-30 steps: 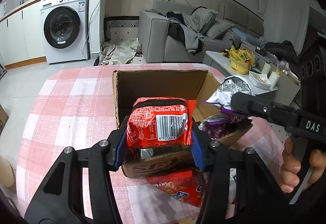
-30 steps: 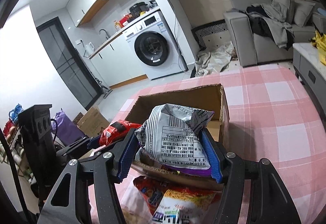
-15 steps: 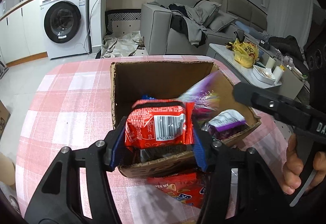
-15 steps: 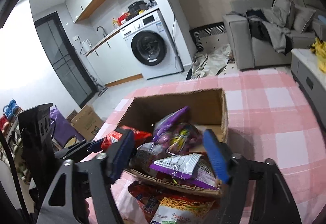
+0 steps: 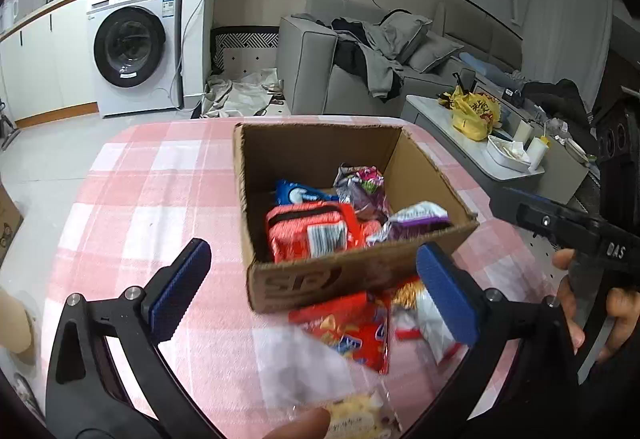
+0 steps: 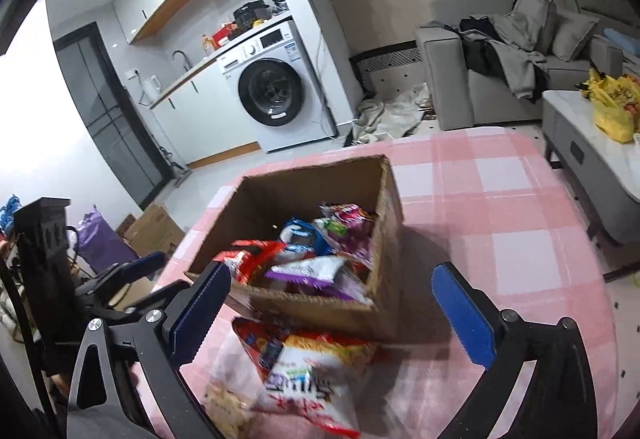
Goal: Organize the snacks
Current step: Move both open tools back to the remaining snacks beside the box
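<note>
An open cardboard box stands on the pink checked tablecloth. Inside lie a red packet, a purple and white packet, a blue packet and a purple one. My left gripper is open and empty, near the box's front wall. My right gripper is open and empty, just in front of the box. Loose snacks lie before the box: a red packet, a white and orange bag and a pale packet.
The table edge curves round at left and right. A washing machine, a grey sofa and a low side table with a yellow bag stand beyond. The right tool's body and the hand holding it are at the right.
Both grippers have opened and let their packets fall into the box: the red one from the left, the purple and white one from the right. Both have pulled back from the box.
</note>
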`<action>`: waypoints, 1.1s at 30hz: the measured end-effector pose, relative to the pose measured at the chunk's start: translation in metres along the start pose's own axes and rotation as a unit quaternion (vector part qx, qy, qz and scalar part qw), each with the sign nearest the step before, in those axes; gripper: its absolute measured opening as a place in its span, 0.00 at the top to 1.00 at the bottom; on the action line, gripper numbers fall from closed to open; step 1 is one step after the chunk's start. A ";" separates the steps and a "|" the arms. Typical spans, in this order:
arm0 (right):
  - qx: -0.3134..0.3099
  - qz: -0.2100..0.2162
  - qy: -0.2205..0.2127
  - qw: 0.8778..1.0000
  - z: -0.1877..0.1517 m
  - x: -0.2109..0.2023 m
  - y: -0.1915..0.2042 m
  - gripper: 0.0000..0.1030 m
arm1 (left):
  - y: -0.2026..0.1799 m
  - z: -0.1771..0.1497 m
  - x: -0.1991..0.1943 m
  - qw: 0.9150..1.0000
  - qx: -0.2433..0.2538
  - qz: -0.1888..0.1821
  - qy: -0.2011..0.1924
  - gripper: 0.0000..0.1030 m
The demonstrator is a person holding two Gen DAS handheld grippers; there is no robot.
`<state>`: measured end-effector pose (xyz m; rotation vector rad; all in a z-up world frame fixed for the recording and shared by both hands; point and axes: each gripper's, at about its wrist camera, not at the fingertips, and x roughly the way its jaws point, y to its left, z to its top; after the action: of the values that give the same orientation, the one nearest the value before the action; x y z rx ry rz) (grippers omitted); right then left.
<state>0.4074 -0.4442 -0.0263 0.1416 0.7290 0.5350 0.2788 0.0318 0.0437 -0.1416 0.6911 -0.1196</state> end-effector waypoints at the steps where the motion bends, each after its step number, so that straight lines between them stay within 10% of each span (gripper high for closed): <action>1: 0.003 -0.004 0.001 1.000 -0.003 -0.003 -0.001 0.00 | 0.000 -0.004 -0.005 1.000 0.000 0.002 -0.001 0.01; 33: -0.004 -0.003 0.079 0.997 -0.075 0.027 0.003 0.00 | -0.001 -0.110 -0.033 0.998 -0.002 0.036 0.060 0.01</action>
<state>0.3729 -0.4325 -0.0967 0.0892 0.8802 0.5472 0.1832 0.0263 -0.0190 -0.1140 0.8157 -0.0577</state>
